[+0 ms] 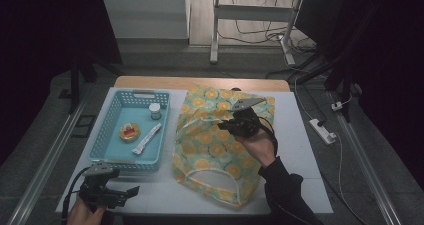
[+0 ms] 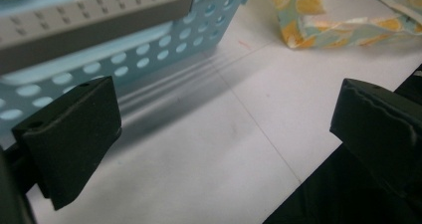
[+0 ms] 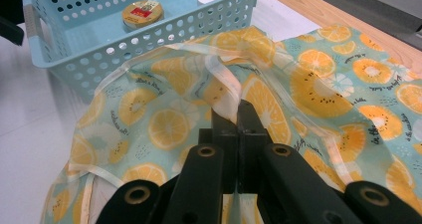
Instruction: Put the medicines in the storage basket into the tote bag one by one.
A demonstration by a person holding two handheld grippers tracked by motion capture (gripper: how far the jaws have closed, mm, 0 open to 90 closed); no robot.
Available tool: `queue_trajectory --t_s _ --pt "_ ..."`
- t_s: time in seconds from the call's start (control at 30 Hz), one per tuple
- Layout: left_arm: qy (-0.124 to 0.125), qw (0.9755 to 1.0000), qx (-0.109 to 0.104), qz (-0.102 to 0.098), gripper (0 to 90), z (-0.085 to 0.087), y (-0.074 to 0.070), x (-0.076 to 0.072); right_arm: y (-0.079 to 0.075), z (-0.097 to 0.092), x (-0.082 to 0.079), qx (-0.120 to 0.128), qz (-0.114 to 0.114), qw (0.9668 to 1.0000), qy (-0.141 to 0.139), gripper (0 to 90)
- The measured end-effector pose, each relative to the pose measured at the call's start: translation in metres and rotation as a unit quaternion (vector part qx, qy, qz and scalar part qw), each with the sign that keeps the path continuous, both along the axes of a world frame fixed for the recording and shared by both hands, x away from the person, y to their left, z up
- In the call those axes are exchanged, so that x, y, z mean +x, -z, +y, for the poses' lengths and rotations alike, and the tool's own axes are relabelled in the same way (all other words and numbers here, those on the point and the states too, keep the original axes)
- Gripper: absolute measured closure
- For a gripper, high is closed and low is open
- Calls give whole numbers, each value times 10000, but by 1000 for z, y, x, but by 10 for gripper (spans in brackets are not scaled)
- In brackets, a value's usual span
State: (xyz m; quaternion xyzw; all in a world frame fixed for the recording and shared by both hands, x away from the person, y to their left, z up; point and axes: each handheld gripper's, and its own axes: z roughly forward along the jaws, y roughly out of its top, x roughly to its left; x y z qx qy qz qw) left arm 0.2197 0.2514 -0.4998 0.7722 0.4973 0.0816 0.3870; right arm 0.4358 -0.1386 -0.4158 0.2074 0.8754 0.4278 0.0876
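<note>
White table (image 1: 310, 150) under dim light: from the high view, a fruit-print bag (image 1: 210, 155) lies beside a blue basket (image 1: 112, 116) that holds a jar (image 1: 155, 111), a tin (image 1: 129, 132) and a tube (image 1: 146, 138). Left gripper (image 2: 224, 134) view: jaws wide apart, empty, near the basket wall. Right gripper (image 3: 238, 115) view: jaws closed, pinching the bag's handle strap (image 3: 224, 87). Judging by this, nothing is packed yet.
</note>
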Motion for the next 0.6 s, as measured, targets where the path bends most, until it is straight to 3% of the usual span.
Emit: queue_trajectory --t_s 0.2,0.6 --pt "-13 9999 -45 -155 0 3 -11 -3 2 0 1 -40 46 10000 -20 900" --pt "26 9997 -98 -208 0 10 -26 2 4 -1 2 18 165 9998 -57 899"
